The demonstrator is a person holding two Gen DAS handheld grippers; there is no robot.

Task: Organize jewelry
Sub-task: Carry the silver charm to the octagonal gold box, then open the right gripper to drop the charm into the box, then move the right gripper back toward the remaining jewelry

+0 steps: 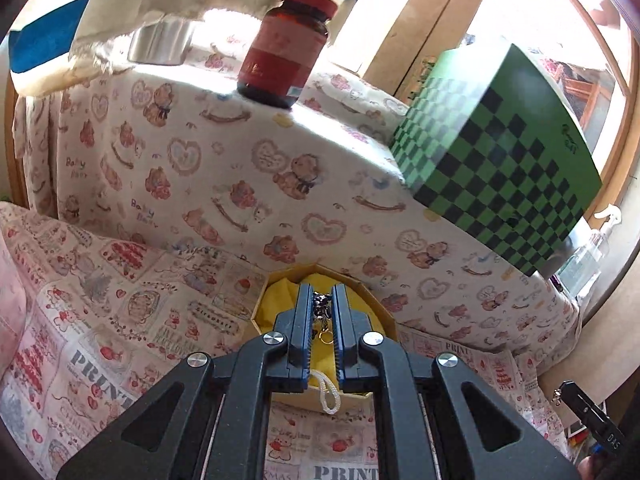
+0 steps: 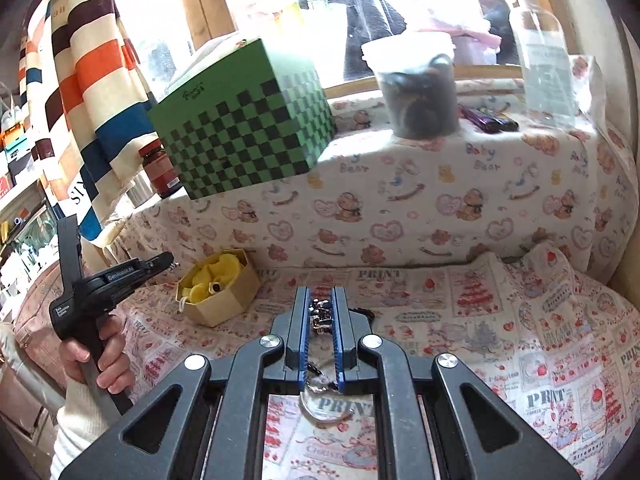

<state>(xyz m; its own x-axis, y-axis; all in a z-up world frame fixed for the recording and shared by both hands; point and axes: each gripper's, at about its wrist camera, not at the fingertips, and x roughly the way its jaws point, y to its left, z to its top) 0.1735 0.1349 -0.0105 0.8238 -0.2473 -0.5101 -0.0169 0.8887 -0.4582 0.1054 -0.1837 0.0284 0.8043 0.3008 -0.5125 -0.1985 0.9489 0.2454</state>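
An octagonal cardboard box (image 1: 280, 276) lined with yellow cloth sits on the printed cloth; it also shows in the right wrist view (image 2: 224, 300) at the left. My left gripper (image 1: 322, 300) is shut on a beaded dark-and-silver jewelry piece (image 1: 322, 308) with a small gold ring hanging from it, held right over the box. My right gripper (image 2: 321, 308) is shut on another metal chain piece (image 2: 320, 314), whose silver loop (image 2: 320, 412) hangs down above the cloth, to the right of the box.
A raised ledge covered in bear-print cloth (image 1: 240, 168) runs behind. On it stand a green checkered box (image 1: 500, 160), a red-lidded brown jar (image 1: 284, 48), a metal cup (image 1: 160, 44), a plastic tub (image 2: 416, 92) and a clear bottle (image 2: 544, 52). A striped bag (image 2: 92, 80) hangs at the left.
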